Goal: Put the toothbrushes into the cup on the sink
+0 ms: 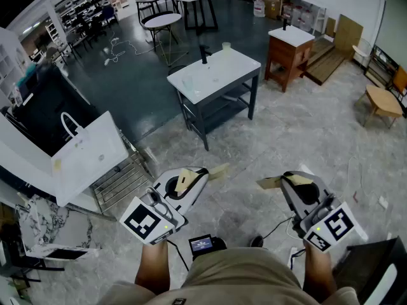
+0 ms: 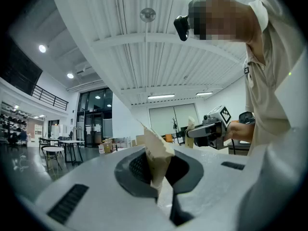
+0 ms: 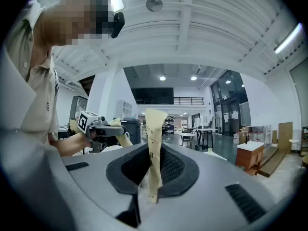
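Note:
The white sink table (image 1: pixel 219 75) with a dark faucet (image 1: pixel 203 53) stands a few metres ahead of me on the grey floor. A pale cup (image 1: pixel 226 46) stands at its far edge. Toothbrushes are too small to make out from here. Both grippers hang low near my waist, far from the sink. My left gripper (image 1: pixel 216 170) (image 2: pixel 156 150) is shut, its beige taped tips pressed together with nothing between them. My right gripper (image 1: pixel 270 182) (image 3: pixel 154 129) is likewise shut and empty. The two point inward at each other, so each shows in the other's view.
A white bag with a handle (image 1: pixel 89 154) leans on a wire rack (image 1: pixel 121 176) at my left. A wooden cabinet with a white top (image 1: pixel 289 53) stands right of the sink table. Round tables (image 1: pixel 162 21) are behind it, and a wooden stool (image 1: pixel 385 103) is far right.

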{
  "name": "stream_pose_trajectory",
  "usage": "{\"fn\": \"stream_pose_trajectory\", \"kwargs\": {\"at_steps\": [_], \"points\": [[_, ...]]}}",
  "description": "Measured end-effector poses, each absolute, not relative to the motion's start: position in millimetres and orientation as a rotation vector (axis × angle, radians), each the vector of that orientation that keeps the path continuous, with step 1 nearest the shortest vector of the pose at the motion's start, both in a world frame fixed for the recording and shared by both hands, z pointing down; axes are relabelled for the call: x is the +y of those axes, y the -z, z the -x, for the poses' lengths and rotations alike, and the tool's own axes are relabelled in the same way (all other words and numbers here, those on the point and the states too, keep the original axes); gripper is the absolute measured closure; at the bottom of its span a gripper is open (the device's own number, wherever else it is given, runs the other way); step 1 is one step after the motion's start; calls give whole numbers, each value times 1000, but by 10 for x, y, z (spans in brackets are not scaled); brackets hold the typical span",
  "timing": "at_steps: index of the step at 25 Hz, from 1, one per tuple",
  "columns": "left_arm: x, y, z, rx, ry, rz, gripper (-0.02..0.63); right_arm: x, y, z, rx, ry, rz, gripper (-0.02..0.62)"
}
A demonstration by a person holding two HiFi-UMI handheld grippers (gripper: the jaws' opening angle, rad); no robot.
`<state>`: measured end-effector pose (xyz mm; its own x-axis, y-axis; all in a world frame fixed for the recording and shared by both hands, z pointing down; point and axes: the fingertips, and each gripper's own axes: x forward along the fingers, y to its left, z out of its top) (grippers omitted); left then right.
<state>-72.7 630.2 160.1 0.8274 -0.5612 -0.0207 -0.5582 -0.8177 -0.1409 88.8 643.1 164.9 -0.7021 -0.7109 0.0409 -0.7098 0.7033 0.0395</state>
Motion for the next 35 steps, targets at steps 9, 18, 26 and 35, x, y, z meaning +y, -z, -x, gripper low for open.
{"fn": "stream_pose_trajectory", "kwargs": {"at_steps": [9, 18, 26, 35], "points": [[6227, -1613, 838, 882, 25, 2870, 592, 6362, -1657, -808, -2835, 32, -1206, 560], [6080, -1718, 1058, 889, -2, 2885, 592, 6210, -1703, -629, -2840, -3, -1233, 560], [5936, -1800, 1144, 872, -4, 2915, 592, 6042, -1719, -565, -2827, -34, -1266, 560], [5530, -1922, 1119, 903, 16, 2938, 592, 5573, -1752, -655, -2829, -55, -1273, 560]]}}
